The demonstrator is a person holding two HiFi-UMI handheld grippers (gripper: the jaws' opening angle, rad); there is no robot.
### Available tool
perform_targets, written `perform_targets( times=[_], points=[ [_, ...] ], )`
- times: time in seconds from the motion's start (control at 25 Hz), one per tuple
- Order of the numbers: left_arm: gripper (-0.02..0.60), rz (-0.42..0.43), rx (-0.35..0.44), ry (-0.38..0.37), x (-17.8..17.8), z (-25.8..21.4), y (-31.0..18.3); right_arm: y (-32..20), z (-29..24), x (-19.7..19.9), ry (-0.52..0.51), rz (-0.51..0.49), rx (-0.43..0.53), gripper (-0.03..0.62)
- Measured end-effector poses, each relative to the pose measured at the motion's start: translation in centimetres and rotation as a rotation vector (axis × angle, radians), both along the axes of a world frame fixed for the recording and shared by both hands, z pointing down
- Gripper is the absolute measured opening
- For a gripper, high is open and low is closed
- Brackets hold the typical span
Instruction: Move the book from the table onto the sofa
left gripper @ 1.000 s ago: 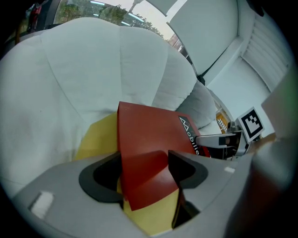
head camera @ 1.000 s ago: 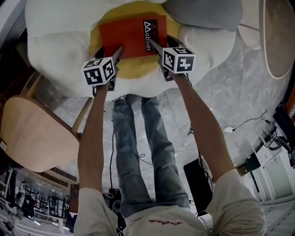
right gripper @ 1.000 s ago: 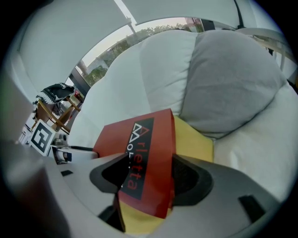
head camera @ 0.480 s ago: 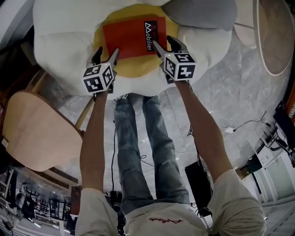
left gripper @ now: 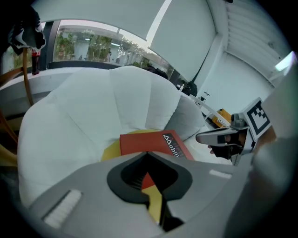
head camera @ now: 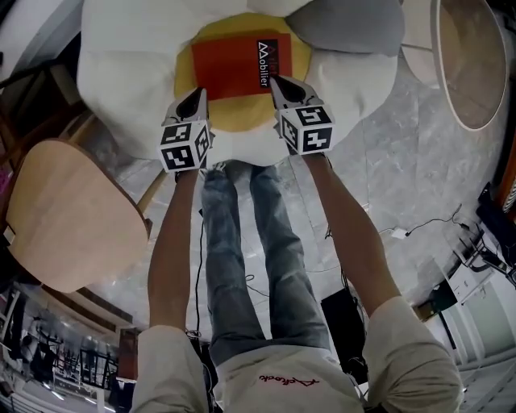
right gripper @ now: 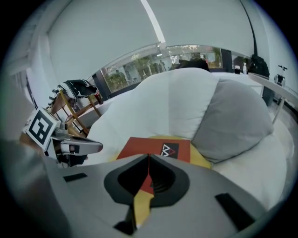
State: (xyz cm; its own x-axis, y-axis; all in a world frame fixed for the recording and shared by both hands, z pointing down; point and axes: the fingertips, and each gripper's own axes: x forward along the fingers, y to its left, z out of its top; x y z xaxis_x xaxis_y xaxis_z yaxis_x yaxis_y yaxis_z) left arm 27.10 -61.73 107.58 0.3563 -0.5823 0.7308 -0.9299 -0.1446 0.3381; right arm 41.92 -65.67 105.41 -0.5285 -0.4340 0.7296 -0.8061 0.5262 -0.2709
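The red book (head camera: 234, 64) lies flat on a yellow cushion (head camera: 242, 114) in the seat of the white sofa (head camera: 121, 64); it also shows in the left gripper view (left gripper: 149, 142) and the right gripper view (right gripper: 153, 148). My left gripper (head camera: 196, 95) hangs just short of the book's near left corner. Its jaws have just closed, with nothing between them. My right gripper (head camera: 278, 83) hovers over the book's near right corner. It too has just closed on nothing. Neither touches the book.
A grey pillow (head camera: 347, 24) leans at the sofa's right side. A wooden chair (head camera: 64, 210) stands at the left, and a round table (head camera: 476, 56) at the right. The person's legs (head camera: 242, 242) stand on the marble floor below the sofa's front edge.
Both grippers had open jaws at the book's near corners. Now both are shut and have drawn back from the book, which stays on the cushion.
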Motion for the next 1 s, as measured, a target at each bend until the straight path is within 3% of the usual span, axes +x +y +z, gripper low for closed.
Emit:
perform_targets(
  times=[0.12, 0.52, 0.84, 1.0],
  points=[
    [0.009, 0.034, 0.021, -0.012, 0.8, -1.4, 0.3, 0.6, -1.7, -0.6, -0.022, -0.017, 0.01, 0.011],
    [0.009, 0.015, 0.093, 0.05, 2.9, -8.5, -0.1, 1.1, -8.1, -0.5, -0.037, -0.008, 0.087, 0.009],
    [0.009, -0.014, 0.15, 0.073, 2.3, -16.0, 0.0, 0.0, -16.2, 0.0, -0.096, 0.049, 0.18, 0.009],
    [0.008, 0.011, 0.208, 0.044, 1.7, -20.6, 0.1, -0.4, -20.3, 0.2, -0.117, 0.056, 0.231, 0.009]
  ],
)
